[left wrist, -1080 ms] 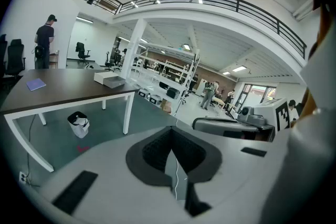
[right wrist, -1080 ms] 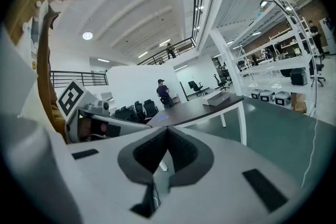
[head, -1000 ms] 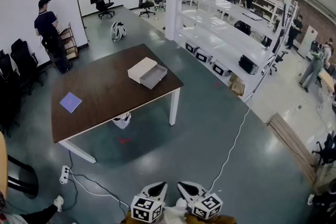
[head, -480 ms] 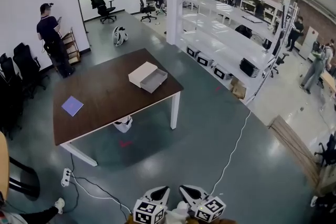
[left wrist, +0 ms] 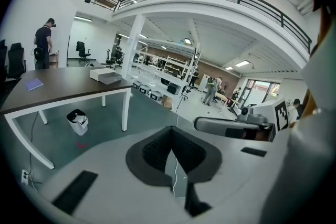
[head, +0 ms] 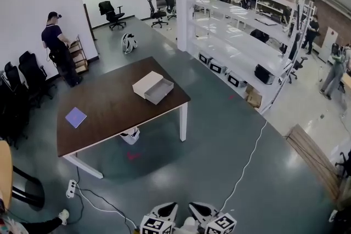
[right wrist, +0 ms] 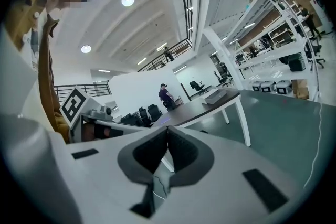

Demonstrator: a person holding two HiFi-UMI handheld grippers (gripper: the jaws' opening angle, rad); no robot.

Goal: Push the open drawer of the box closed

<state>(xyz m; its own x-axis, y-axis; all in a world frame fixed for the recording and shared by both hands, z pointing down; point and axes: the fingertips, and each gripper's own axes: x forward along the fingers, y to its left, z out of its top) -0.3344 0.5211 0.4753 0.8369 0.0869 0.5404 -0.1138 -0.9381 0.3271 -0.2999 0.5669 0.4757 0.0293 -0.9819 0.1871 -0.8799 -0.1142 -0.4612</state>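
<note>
A beige box (head: 144, 83) lies on the dark brown table (head: 109, 109), its grey drawer (head: 160, 91) pulled out toward the table's right edge. Both grippers are far from it, side by side at the bottom of the head view. My left gripper (head: 167, 207) and right gripper (head: 196, 207) hold nothing. In the left gripper view the jaws of the left gripper (left wrist: 172, 147) meet, and the box (left wrist: 105, 77) is small and distant. In the right gripper view the right gripper (right wrist: 167, 139) is shut too, with the box (right wrist: 218, 96) on the far table.
A blue notebook (head: 75, 117) lies at the table's left end, and a white bin (head: 130, 135) stands under the table. A person (head: 60, 55) stands by the white wall. Shelving (head: 241, 46) runs along the right. A cable (head: 247, 161) and a power strip (head: 70, 188) lie on the floor.
The head view has tilted up a little, so the table and both grippers sit lower in frame. Both grippers stay shut and side by side.
</note>
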